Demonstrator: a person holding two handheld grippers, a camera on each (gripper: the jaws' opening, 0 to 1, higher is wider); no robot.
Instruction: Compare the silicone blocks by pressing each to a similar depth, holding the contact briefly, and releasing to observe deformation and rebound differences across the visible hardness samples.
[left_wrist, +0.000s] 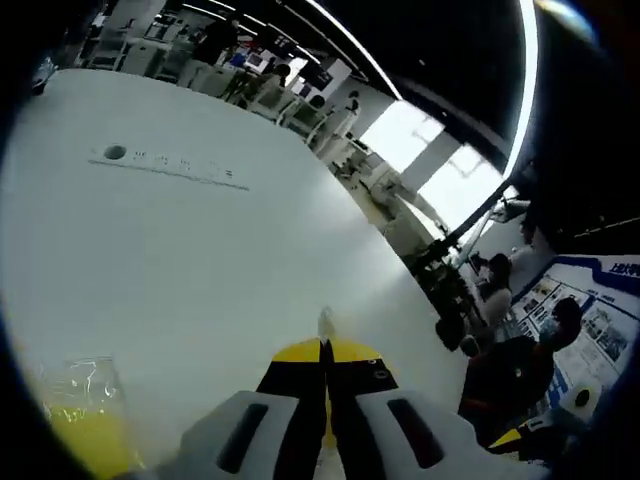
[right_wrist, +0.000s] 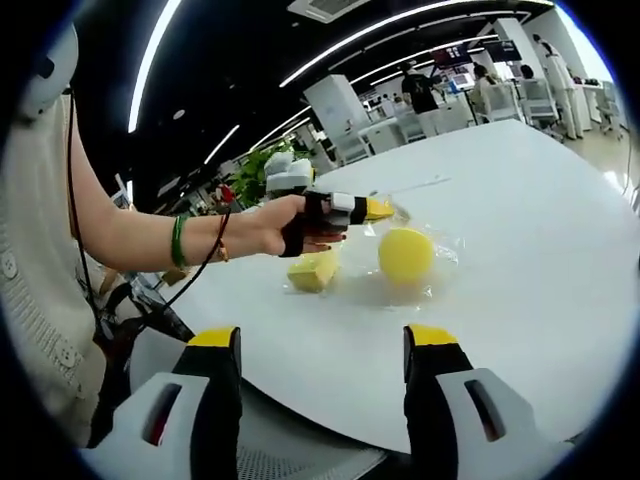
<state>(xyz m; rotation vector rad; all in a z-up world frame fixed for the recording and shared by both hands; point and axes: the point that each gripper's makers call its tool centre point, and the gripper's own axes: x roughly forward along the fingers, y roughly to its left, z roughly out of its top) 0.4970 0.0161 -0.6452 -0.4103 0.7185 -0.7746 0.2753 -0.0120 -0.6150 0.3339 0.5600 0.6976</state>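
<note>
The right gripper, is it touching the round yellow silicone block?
Apart. The right gripper view shows the right gripper open near the table edge, with bare white table between its jaws and the round yellow silicone block.

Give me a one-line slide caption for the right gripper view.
Open right gripper faces two yellow silicone samples on the white table as the left gripper hovers above them.

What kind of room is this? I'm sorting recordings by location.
Probably an open-plan office or lab: a large white table, ceiling strip lights, more desks and people behind, a poster board.

The blue wall poster (left_wrist: 600, 300) and table markings (left_wrist: 170, 165) are too blurred to read.
</note>
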